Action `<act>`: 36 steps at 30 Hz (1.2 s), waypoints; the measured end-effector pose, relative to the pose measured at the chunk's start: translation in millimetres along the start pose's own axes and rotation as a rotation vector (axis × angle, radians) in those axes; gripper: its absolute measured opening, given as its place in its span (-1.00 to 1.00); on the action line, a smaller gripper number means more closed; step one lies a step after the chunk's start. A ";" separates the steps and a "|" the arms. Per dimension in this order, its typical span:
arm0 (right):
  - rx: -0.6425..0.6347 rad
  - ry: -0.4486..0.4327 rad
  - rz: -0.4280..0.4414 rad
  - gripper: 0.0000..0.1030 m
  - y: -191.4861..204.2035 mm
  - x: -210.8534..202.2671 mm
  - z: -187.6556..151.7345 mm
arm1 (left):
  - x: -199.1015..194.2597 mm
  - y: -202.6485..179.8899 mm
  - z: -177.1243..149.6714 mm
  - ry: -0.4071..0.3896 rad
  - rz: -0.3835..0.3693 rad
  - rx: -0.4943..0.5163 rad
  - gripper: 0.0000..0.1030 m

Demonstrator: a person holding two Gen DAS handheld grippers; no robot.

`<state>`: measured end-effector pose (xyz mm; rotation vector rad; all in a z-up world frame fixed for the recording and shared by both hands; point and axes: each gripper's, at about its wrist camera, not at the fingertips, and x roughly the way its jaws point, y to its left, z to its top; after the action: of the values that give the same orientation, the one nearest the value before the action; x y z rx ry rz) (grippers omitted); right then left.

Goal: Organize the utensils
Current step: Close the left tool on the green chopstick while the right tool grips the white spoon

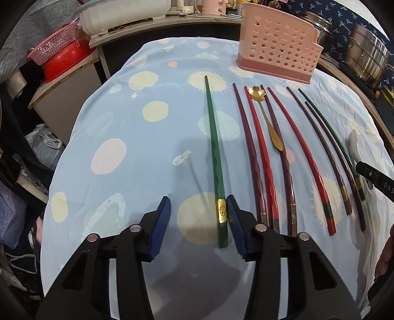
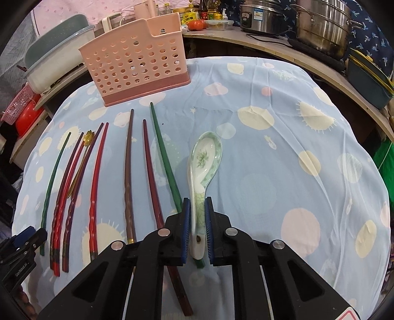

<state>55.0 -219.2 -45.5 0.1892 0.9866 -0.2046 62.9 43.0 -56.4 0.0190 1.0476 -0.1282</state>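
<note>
A pink perforated utensil holder (image 1: 278, 46) stands at the far side of the table; it also shows in the right wrist view (image 2: 138, 61). My left gripper (image 1: 199, 209) is open, and the gold-banded end of a green chopstick (image 1: 214, 150) lies between its pads, next to the right one. My right gripper (image 2: 197, 221) is shut on the handle of a white and green ceramic spoon (image 2: 204, 160). Several red, brown and green chopsticks (image 1: 261, 152) and a gold flower spoon (image 1: 266, 118) lie in a row on the cloth.
The table carries a light blue cloth (image 2: 283, 147) with pale spots. A red bowl and a pink basket (image 1: 59, 56) sit off the left edge. Steel pots (image 2: 317, 22) and bottles stand on the counter behind. A white tub (image 1: 123, 14) is at the back left.
</note>
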 end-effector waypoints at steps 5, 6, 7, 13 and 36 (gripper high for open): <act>-0.003 -0.003 0.004 -0.79 -0.4 -8.2 -8.4 | -4.9 1.1 -4.4 0.006 -0.038 -0.001 -0.68; -0.003 -0.004 0.005 -0.79 -0.5 -10.0 -10.0 | -5.6 1.2 -5.3 0.009 -0.047 -0.002 -0.79; -0.003 -0.005 0.007 -0.79 -0.8 -12.0 -11.5 | -6.5 1.4 -5.7 0.012 -0.055 -0.005 -0.84; 0.000 -0.022 0.016 -0.80 -3.9 -26.0 -18.7 | -15.7 -0.8 -10.8 0.005 -0.079 -0.002 -0.86; 0.010 -0.102 0.105 -0.90 -7.4 -78.0 -5.8 | -111.4 1.0 37.6 -0.219 -0.127 -0.009 -0.87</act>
<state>6.6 -218.2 16.5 0.2363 0.8719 -0.1222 40.6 51.9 58.7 -0.0681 0.8301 -0.2354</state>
